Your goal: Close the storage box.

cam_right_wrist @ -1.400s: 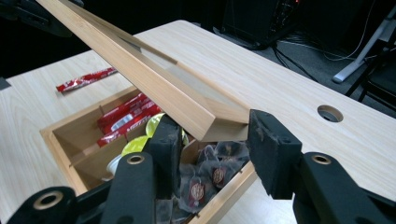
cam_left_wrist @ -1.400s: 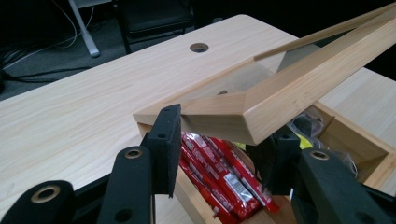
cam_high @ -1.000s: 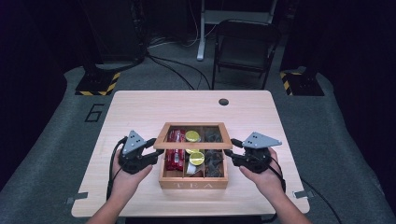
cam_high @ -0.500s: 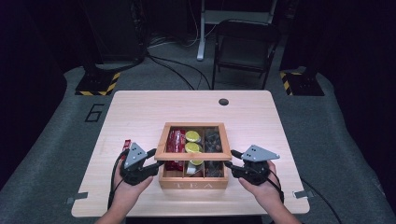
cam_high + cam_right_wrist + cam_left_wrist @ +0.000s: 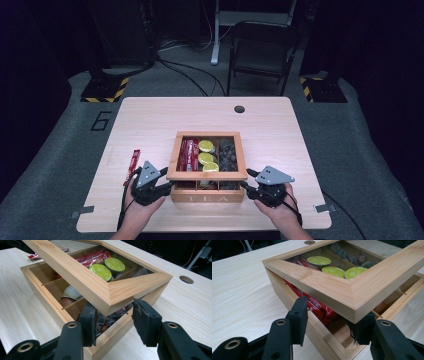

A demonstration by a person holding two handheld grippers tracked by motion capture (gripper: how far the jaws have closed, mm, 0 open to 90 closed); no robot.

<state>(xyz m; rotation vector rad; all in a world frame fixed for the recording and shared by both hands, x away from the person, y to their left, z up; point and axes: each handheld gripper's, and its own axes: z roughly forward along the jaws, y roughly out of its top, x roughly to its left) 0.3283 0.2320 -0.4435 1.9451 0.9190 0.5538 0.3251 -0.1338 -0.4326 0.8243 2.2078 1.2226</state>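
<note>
Each claw, left (image 5: 167, 187) and right (image 5: 246, 186), stands apart under a near corner of the raised lid (image 5: 207, 175); its long near edge spans between them, seemingly resting unclamped.

The surface (image 5: 150, 125) is seen from above its near edge in the high view, looking forward and down, far enough off that all four edges and the floor beyond are included. The left gripper view is taken low and close behind the left hand-held gripper (image 5: 329, 323), aimed across the near left corner of the tea box (image 5: 319, 337) toward the far edge. The right gripper view is taken equally close behind the right hand-held gripper (image 5: 113, 320), at the box's near right corner. The box and its raised lid (image 5: 207, 175) are shared by all three views.
</note>
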